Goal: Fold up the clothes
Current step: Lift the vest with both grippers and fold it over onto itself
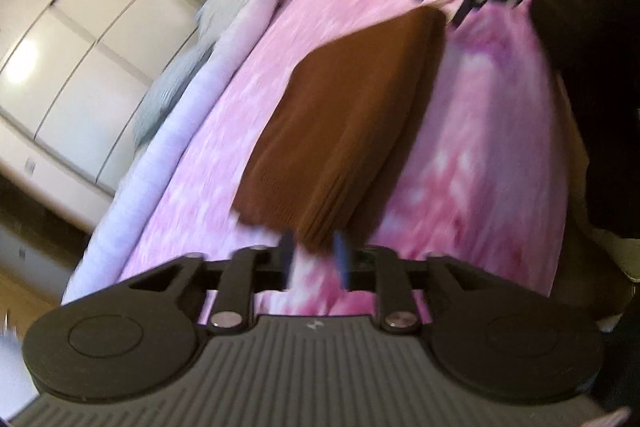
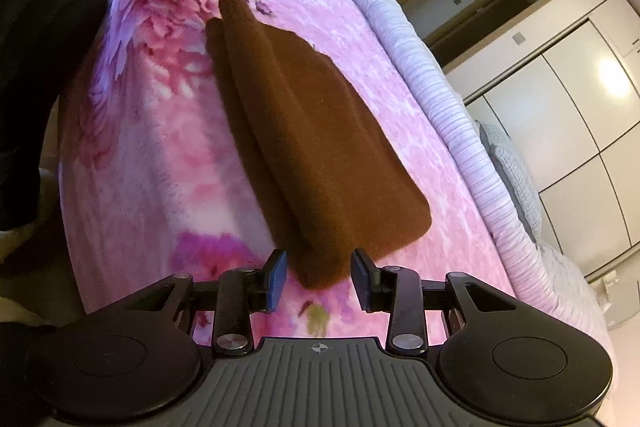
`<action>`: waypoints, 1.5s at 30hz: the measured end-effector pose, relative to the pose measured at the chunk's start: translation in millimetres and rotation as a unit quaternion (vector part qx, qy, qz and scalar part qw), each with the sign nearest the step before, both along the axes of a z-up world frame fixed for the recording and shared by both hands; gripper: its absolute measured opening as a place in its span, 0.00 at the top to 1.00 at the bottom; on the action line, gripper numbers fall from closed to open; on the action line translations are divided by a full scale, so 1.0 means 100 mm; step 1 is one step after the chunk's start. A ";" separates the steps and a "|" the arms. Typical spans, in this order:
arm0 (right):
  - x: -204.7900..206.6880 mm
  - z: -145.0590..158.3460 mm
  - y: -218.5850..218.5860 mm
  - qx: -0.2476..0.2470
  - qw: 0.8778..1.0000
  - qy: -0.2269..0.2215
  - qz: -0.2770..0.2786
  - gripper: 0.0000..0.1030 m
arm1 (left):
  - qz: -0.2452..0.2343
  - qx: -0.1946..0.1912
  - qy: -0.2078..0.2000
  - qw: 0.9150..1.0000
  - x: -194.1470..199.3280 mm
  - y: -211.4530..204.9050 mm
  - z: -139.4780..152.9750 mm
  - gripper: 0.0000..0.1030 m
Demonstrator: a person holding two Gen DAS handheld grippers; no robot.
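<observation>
- Folded brown garment point(image 2: 316, 131) lying flat on the pink floral blanket point(image 2: 152, 131), several layers stacked.
- Right gripper point(image 2: 319, 281) parked at the near corner of the garment, jaws spread wide, blue pads point(image 2: 277, 279) either side of the corner, not pinching.
- Left gripper point(image 1: 314, 259) at the opposite end, jaws fairly narrow around that corner; too blurry to say if clamped.
- Striped white duvet point(image 2: 452, 131) bunched along the far edge.
</observation>
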State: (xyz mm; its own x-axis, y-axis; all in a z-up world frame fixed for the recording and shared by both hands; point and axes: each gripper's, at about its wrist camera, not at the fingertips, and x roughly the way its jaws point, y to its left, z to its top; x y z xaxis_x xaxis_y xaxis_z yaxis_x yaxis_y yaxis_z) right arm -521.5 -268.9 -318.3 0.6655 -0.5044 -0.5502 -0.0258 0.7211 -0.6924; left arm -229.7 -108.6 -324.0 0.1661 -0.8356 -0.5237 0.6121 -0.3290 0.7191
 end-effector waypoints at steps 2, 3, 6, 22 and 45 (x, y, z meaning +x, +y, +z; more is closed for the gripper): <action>0.03 -0.07 0.02 -0.028 0.999 0.015 0.010 0.55 | -0.026 0.006 -0.046 0.999 -0.13 -0.08 -0.15 0.62; 0.05 -0.11 0.03 -0.043 0.999 0.023 0.015 0.50 | -0.039 0.009 -0.071 0.997 -0.19 -0.11 -0.23 0.60; 0.10 -0.23 0.05 -0.083 0.995 0.048 0.028 0.48 | -0.057 0.013 -0.123 0.991 -0.28 -0.23 -0.46 0.59; 0.50 0.17 -0.75 -0.116 0.993 -0.010 0.035 0.77 | -0.047 -0.019 -0.158 0.986 0.03 -1.16 -0.16 0.77; 0.10 0.02 -0.80 -0.045 0.999 0.011 0.010 0.73 | -0.053 0.029 -0.104 0.993 -0.10 -0.79 -0.37 0.73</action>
